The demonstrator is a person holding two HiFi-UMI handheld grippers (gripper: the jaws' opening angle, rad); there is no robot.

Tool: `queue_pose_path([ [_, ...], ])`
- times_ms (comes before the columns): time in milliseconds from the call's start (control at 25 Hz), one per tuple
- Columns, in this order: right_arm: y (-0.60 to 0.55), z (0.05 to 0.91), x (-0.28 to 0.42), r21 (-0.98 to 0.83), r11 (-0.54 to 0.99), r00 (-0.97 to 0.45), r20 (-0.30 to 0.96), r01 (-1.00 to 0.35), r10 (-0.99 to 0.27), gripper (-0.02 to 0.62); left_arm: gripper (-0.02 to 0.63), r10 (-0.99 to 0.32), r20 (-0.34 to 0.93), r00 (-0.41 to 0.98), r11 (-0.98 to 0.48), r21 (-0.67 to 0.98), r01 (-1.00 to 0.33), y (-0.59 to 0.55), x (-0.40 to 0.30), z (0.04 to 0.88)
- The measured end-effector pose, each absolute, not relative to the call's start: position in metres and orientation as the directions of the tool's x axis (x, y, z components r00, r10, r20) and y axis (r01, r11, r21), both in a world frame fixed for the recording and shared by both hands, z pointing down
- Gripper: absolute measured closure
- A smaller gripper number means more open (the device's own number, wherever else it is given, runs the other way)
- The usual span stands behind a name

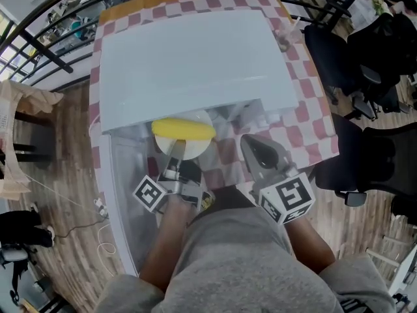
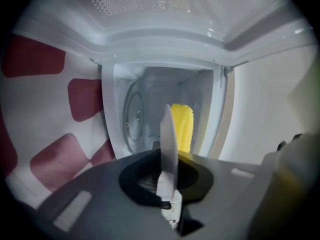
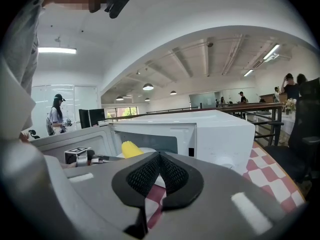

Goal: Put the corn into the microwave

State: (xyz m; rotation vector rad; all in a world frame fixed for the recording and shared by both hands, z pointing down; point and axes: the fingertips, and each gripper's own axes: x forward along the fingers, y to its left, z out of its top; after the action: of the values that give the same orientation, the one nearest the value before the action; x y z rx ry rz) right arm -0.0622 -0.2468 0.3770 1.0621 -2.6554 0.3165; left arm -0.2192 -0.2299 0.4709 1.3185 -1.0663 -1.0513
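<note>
Left gripper (image 2: 167, 184) right up front, jaws clamped hard on the rim of a white plate (image 2: 168, 134), which shows edge-on between the pads. On that plate lies the corn (image 2: 182, 126), one yellow cob lying across it, nothing pinning it down. Just beyond is the open microwave (image 2: 107, 109), its glass turntable (image 2: 134, 116) waiting inside, and from the head view the plate sits right at the mouth, under the front lip and not yet set down. The door (image 1: 124, 194) stands swung out on the left. That cob looks stiff and light, but it's round and smooth, so it could roll. The rim grip is the sensible hold: carry the plate flat, since it hangs from one edge alone and any tilt could send the corn off. The right gripper (image 3: 159, 156) hangs off to the side over the checkered cloth (image 1: 306, 119), jaws together with nothing between them.
</note>
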Motion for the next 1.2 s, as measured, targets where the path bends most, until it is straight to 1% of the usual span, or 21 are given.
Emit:
queue_pose_path([
  [280,-0.256,0.384,-0.067,-0.111,0.711,-0.697,0.346,-0.695,-0.628,0.598,0.584,-0.984,0.052,0.172,0.049,0.999,-0.021,-0.256,-0.236,0.506],
  [560,-0.268,0.385,-0.065,-0.110,0.706,-0.692,0.347,-0.700,-0.633,0.597,0.584,-0.980,0.098,0.173,0.098,0.995,-0.012,-0.274,-0.235,0.529],
  [840,-0.269,0.389,-0.070,-0.108,0.716,-0.699,0.356,-0.690,-0.620,0.598,0.583,-0.981,0.096,0.167,0.096,0.995,-0.009,-0.280,-0.234,0.533],
  [960,-0.268,0.389,-0.072,-0.110,0.718,-0.701,0.359,-0.687,-0.616,0.597,0.578,-0.979,0.112,0.168,0.110,0.994,-0.022,-0.281,-0.233,0.533],
  [1200,-0.266,0.388,-0.077,-0.111,0.724,-0.706,0.363,-0.681,-0.608,0.598,0.574,-0.978,0.137,0.159,0.138,0.990,-0.004,-0.277,-0.233,0.536],
])
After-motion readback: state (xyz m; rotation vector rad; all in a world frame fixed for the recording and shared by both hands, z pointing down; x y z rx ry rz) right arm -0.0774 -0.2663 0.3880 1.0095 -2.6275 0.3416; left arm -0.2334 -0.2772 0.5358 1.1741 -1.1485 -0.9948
